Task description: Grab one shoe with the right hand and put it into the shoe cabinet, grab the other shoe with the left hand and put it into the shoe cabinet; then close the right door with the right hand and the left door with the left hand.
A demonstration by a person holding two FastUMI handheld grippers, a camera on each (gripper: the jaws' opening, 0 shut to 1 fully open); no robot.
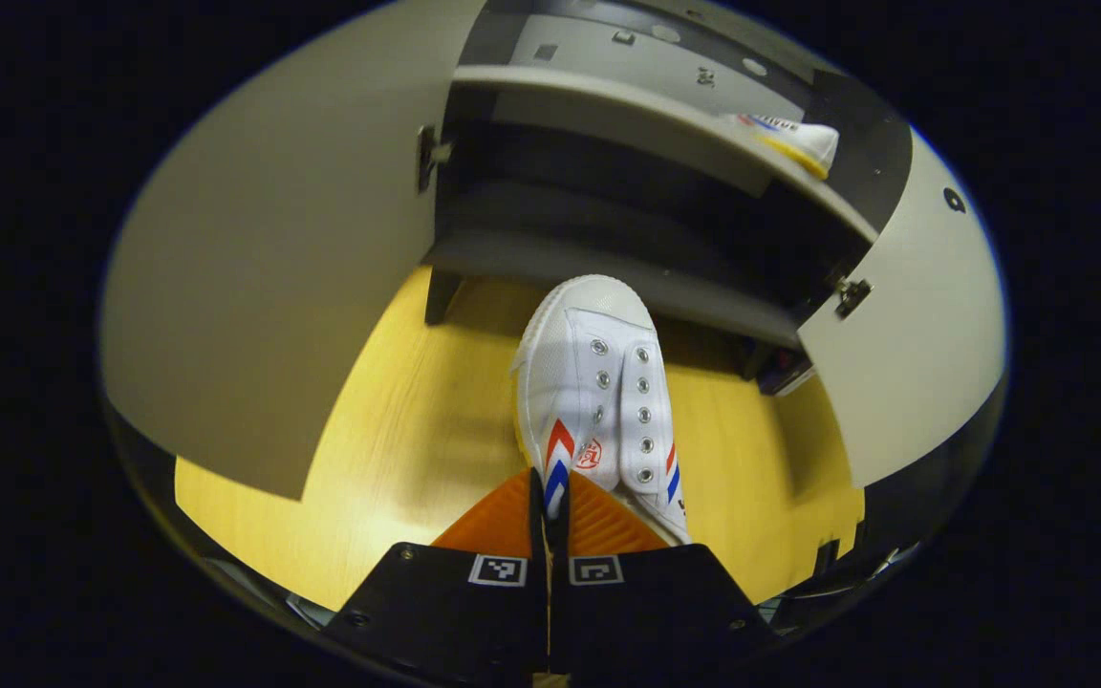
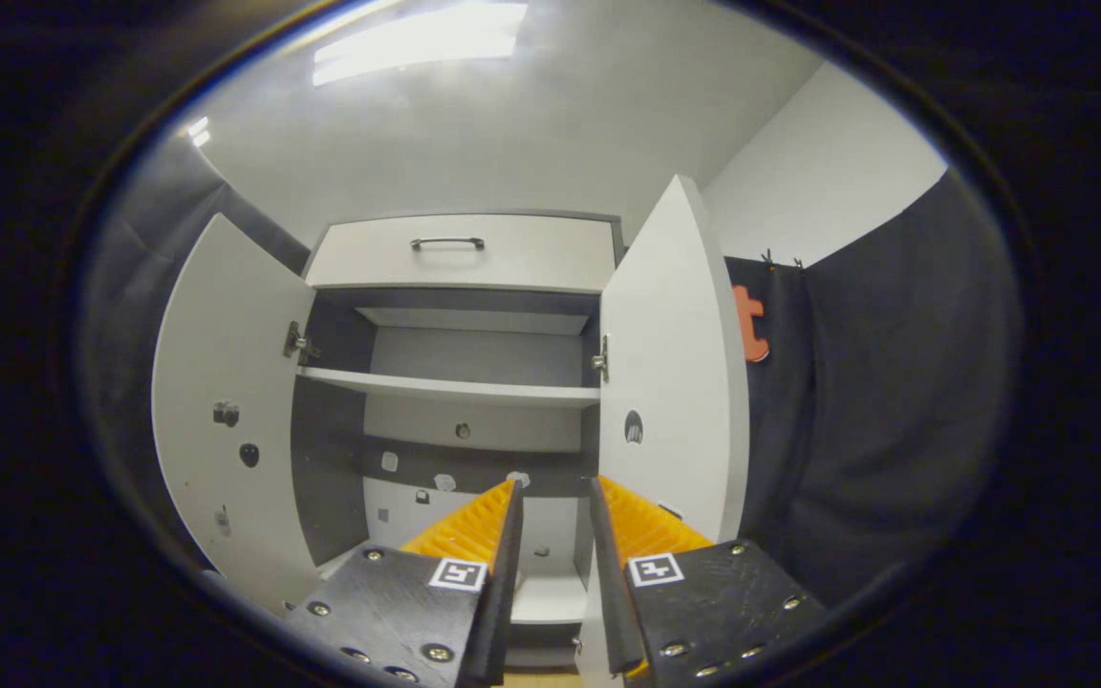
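Left gripper view: shoe (image 1: 598, 401) lengthwise, toe towards open shoe cabinet (image 1: 608, 191)

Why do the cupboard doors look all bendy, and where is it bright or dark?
Left gripper view: the fisheye lens bows the left door; the cabinet is dark inside and the held shoe is sharp. Right gripper view: the ceiling light glares white, and the right door leans curved.

Right gripper (image 2: 555, 497) (jaws apart) before open shoe cabinet (image 2: 460, 387)
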